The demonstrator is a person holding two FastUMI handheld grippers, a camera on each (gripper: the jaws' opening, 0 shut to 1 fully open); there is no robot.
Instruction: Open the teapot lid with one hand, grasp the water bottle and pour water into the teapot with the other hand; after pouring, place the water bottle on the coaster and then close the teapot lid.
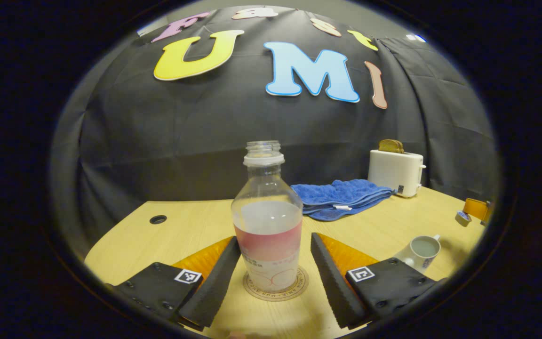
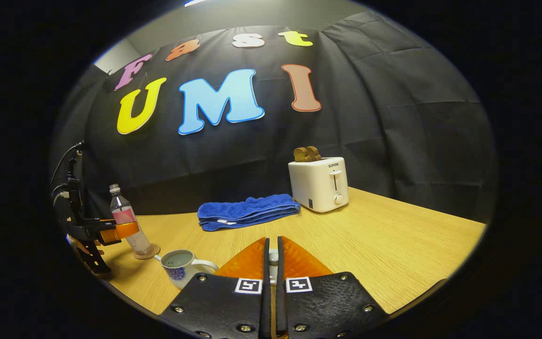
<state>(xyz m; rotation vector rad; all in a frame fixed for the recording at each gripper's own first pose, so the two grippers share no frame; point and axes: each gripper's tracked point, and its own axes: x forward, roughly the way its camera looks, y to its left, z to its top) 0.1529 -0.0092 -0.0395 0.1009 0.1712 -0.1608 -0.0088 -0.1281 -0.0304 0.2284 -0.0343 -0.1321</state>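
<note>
Wooden table [image 2: 393, 245] fronts a black cloth wall, holding a folded blue towel [image 2: 247, 212] and white toaster [image 2: 320, 183]. An uncapped water bottle [image 1: 267, 221] stands upright on a round coaster [image 1: 299, 287]; the left gripper [image 1: 274, 263] is spread open around it, fingers apart from the plastic. The right gripper [image 2: 273, 256] clamps a small white piece, likely the teapot lid. Beside it sits the teapot [image 2: 181, 266].
</note>
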